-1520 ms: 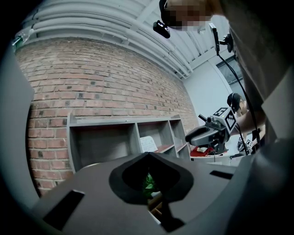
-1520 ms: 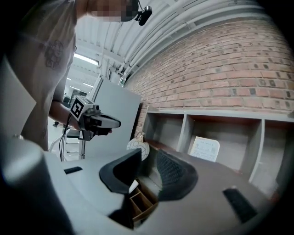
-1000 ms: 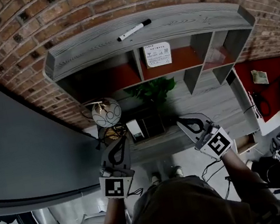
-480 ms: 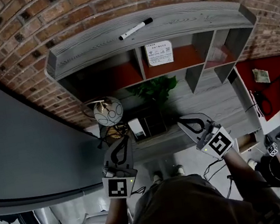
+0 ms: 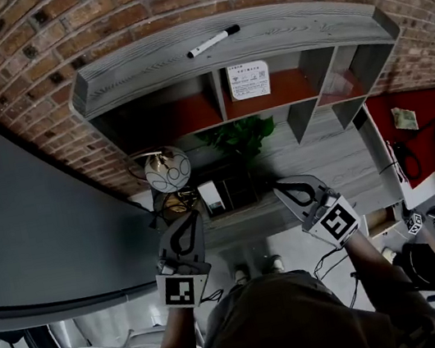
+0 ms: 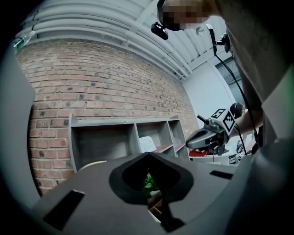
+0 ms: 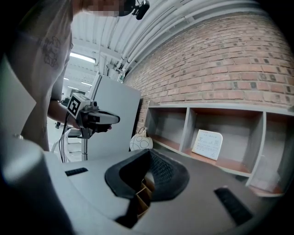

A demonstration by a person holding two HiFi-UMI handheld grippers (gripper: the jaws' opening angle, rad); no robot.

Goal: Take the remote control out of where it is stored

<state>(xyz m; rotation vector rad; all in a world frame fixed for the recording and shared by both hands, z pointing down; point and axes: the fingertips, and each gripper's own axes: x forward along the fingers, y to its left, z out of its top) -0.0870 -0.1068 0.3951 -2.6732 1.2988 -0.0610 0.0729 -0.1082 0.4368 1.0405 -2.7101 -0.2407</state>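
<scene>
Left gripper [image 5: 187, 218]: jaws closed, tips together, nothing between them. It is held level at the near edge of the desk [image 5: 340, 157], just near and left of the organiser box [image 5: 236, 195].

Right gripper [image 5: 280, 188]: jaws closed, tips together, nothing held. It sits at the same near edge, just right of the organiser box and apart from it. In each gripper view the box's wooden dividers show through the opening behind the closed tips.

Remote control [image 5: 211, 198]: a slim white object that matches it stands in the left end of the organiser box. Its detail is too small to confirm. Neither gripper touches it.

Surroundings:
- A round patterned ornament [image 5: 167, 170] stands left of the box, on the far side.
- A green plant [image 5: 241, 135] stands just beyond the box.
- A grey wooden shelf unit [image 5: 141, 70] stands against the brick wall [image 5: 28, 44] at the far side of the desk.
- A black-and-white marker pen [image 5: 212, 42] lies on top of the shelf unit.
- A white printed card [image 5: 248, 80] leans in a middle compartment.
- A large grey panel [image 5: 36, 234] stands to the left.
</scene>
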